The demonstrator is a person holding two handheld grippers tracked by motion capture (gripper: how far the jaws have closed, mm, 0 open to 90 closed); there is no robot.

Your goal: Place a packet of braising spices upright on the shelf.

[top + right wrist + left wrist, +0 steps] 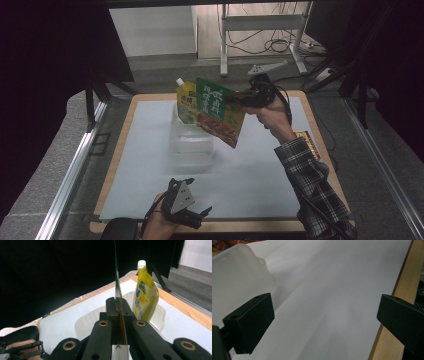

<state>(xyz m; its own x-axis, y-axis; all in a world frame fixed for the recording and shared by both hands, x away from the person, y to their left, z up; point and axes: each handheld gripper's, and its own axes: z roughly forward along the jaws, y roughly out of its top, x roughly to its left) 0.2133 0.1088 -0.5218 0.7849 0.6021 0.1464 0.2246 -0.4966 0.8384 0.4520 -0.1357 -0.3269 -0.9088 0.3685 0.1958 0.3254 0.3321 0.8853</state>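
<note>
green packet [218, 111] gripped (over the tub [192, 144])

Wooden table [119, 150], white mat [250, 170] on top; translucent bin [192, 142] on mat.

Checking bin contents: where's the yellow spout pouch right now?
In the high view the yellow spout pouch stands upright in the clear plastic bin at the table's far middle, just left of the green packet that the right gripper holds.

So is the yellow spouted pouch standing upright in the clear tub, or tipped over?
Upright: the yellow spouted pouch stands in the clear tub, white cap uppermost.
</note>
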